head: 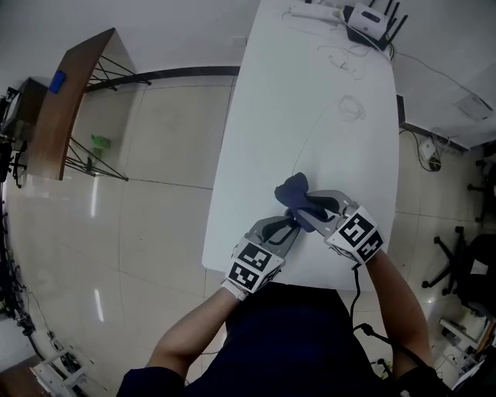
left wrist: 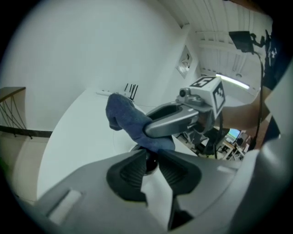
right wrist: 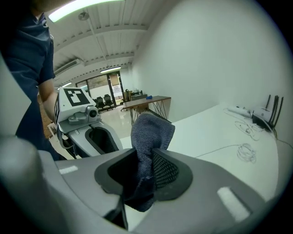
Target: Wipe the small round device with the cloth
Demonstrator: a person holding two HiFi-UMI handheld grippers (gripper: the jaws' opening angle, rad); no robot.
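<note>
Head view: both grippers meet above the near edge of the white table (head: pixel 310 116). The left gripper (head: pixel 292 226) points up and to the right; the right gripper (head: pixel 308 211) points left, across its tips.

Left gripper view: the jaws are closed on the small round device (left wrist: pixel 149 165), a dark rounded body clamped between the ribbed pads (left wrist: pixel 130 171). The dark blue cloth (left wrist: pixel 126 116) lies against the top of the device.

Right gripper view: the jaws grip the cloth (right wrist: pixel 149 137) at its middle. One end stands up above the pads; the other hangs below them.

At the far end of the table lie a router (head: pixel 372 23) with black antennas and a thin coiled cable (head: pixel 349 105).
</note>
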